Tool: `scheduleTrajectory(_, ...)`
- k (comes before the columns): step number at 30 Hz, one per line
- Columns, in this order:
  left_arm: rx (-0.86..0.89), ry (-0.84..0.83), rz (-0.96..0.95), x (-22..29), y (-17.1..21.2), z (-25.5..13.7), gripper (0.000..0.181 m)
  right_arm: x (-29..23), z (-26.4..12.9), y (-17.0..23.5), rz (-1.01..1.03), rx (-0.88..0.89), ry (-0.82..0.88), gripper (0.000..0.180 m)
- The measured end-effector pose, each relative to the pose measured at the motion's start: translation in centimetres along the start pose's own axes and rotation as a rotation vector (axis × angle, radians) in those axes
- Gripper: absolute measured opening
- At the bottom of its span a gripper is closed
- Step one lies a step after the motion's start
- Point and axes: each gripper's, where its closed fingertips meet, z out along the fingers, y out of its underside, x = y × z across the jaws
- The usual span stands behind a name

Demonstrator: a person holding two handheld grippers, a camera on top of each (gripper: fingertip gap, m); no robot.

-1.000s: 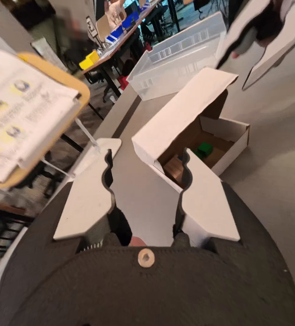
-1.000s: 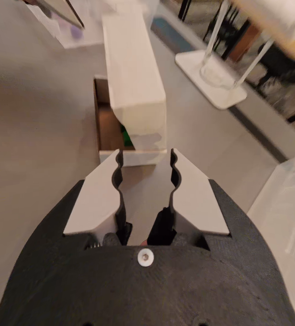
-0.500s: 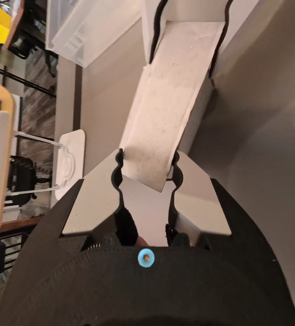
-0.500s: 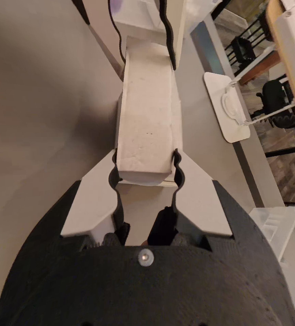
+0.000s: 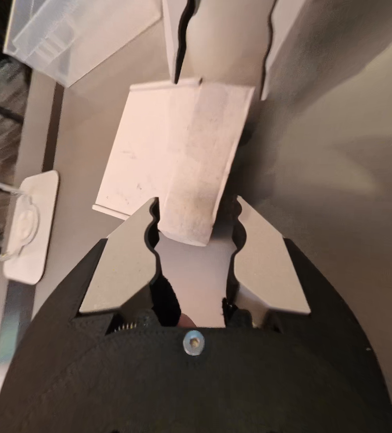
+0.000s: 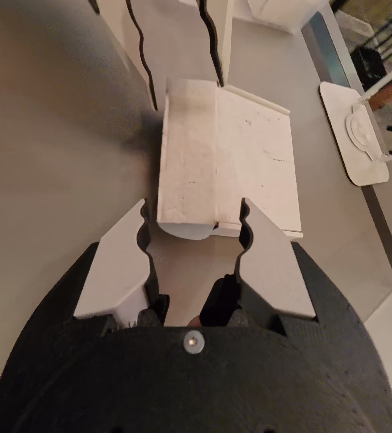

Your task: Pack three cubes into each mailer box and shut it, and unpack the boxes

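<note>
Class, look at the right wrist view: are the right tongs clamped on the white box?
No. The right tongs stand open, with the box's near end between the tips and a visible gap beside each finger.

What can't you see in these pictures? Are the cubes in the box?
- Cubes: hidden in both views; the lid covers the box.
- Front flap: tucked in or not, neither view tells.
- Bin: cut off by the left view's top edge, and blurred.
- Stand: only its base shows; the right view's edge cuts the rest.
- Both grippers, left and right, are open.
</note>
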Motion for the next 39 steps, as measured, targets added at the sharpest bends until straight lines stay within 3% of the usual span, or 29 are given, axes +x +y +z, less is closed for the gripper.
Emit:
scheduleTrajectory(3, 0.052, -0.027, 0.004, -2.7, -0.7, -2.7, 0.055, 1.4, -2.0, 0.4, -0.039, 0.012, -0.008, 0.072)
scheduleTrajectory(5, -0.047, -0.092, 0.106, -5.1, 1.0, -2.9, 0.052, 3.2, -2.0, 2.3, -0.123, -0.094, 0.036, 0.071)
scheduleTrajectory(8, -0.195, -0.069, 0.243, -6.5, 3.8, -1.0, 0.056, 3.5, -0.7, 3.5, -0.267, -0.154, 0.017, 0.069)
scheduleTrajectory(12, -0.249, 0.001, 0.380, -5.6, 5.5, 1.9, 0.064, 3.4, 0.9, 4.0, -0.338, -0.171, -0.020, 0.066)
scheduleTrajectory(21, -0.148, 0.119, 0.243, -4.3, 4.4, 2.5, 0.067, 3.5, 1.2, 3.6, -0.225, -0.081, -0.134, 0.068)
scheduleTrajectory(24, -0.130, 0.153, 0.216, -4.0, 4.1, 2.3, 0.067, 3.9, 1.2, 3.7, -0.246, -0.090, -0.127, 0.060)
scheduleTrajectory(33, -0.097, 0.163, 0.250, -3.5, 4.5, 2.1, 0.073, 3.9, 1.2, 4.0, -0.305, -0.088, -0.112, 0.063)
scheduleTrajectory(39, -0.092, 0.125, 0.229, -3.9, 4.1, 2.4, 0.065, 4.1, 1.2, 4.0, -0.313, -0.095, -0.091, 0.058)
